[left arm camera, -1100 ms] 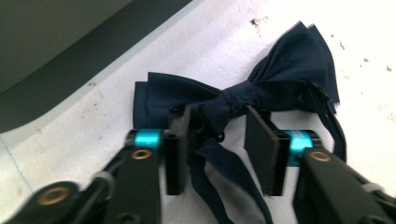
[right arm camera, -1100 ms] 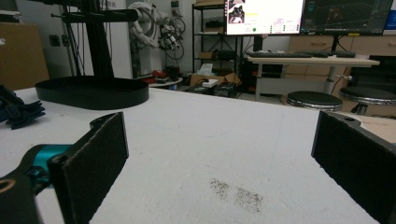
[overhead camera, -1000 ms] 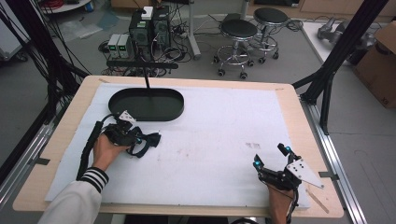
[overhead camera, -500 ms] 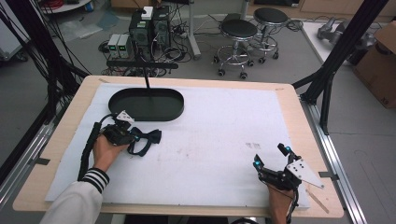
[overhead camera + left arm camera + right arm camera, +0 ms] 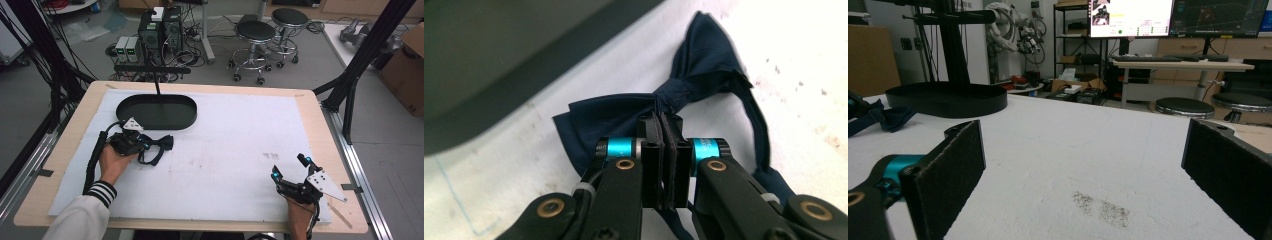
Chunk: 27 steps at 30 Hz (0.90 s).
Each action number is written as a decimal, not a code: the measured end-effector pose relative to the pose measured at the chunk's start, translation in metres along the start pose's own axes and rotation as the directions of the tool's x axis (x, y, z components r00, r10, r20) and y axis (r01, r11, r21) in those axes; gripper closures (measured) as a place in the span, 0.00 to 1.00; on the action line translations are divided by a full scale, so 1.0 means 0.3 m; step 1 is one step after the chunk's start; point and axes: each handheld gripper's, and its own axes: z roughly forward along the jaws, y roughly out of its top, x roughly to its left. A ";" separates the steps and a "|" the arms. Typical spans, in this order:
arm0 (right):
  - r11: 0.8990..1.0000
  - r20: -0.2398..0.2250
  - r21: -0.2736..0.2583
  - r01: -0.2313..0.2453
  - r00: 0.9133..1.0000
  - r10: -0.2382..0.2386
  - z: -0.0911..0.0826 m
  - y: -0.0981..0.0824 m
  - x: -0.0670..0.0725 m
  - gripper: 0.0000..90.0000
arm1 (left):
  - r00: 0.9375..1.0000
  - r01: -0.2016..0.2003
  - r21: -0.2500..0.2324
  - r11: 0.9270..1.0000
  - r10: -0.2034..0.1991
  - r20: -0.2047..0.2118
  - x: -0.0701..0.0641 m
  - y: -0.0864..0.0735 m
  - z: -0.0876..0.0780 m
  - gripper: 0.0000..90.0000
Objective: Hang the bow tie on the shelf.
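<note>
A navy bow tie (image 5: 694,65) with its strap lies on the white mat, just in front of the black oval tray (image 5: 192,117). My left gripper (image 5: 663,122) has just been closing, and its jaws now pinch the tie at its knot. From above, the left gripper (image 5: 150,144) lies low on the mat, with the bow tie (image 5: 164,143) at its tips. Near the front right corner, my right gripper (image 5: 289,166) rests open with nothing between its pads (image 5: 955,155).
A black post (image 5: 157,87) with a crossbar rises from the tray. The white mat (image 5: 240,130) covers most of the wooden table and bears a small dark smudge (image 5: 270,156). Stools, computers and cables stand on the floor beyond the far edge.
The left gripper's jaws have come together on the bow tie. Both hands have stayed in place.
</note>
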 end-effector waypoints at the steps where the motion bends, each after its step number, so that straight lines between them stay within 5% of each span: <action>1: 1.000 0.000 -0.001 0.002 1.000 -0.002 0.000 0.000 0.000 0.03 | 1.000 0.001 -0.015 1.000 -0.002 -0.006 0.001 0.001 -0.006 0.97; 7: 1.000 0.001 0.000 -0.001 1.000 0.001 0.000 0.000 0.000 0.03 | 1.000 0.001 -0.066 0.998 -0.003 -0.024 0.008 0.002 -0.033 0.97; 16: 1.000 0.001 -0.001 0.001 1.000 -0.001 0.000 0.000 0.000 0.03 | 0.997 -0.055 -0.194 0.979 0.043 -0.065 0.004 0.009 -0.074 0.98; 18: 1.000 0.001 0.000 0.001 1.000 -0.001 0.000 0.000 0.000 0.03 | 0.997 -0.050 -0.252 0.966 0.033 -0.074 0.004 0.013 -0.087 0.97; 20: 1.000 0.002 0.000 -0.001 1.000 0.001 0.000 0.000 0.000 0.03 | 0.997 -0.046 -0.274 0.961 0.027 -0.075 0.004 0.014 -0.093 0.98; 23: 1.000 0.001 0.000 -0.002 1.000 0.002 0.000 0.000 0.000 0.03 | 0.997 -0.032 -0.349 0.936 0.007 -0.074 0.009 0.020 -0.115 0.97; 27: 1.000 0.001 0.000 0.000 1.000 0.000 0.000 0.000 -0.001 0.03 | 0.997 -0.031 -0.402 0.915 -0.001 -0.078 0.017 0.032 -0.143 0.97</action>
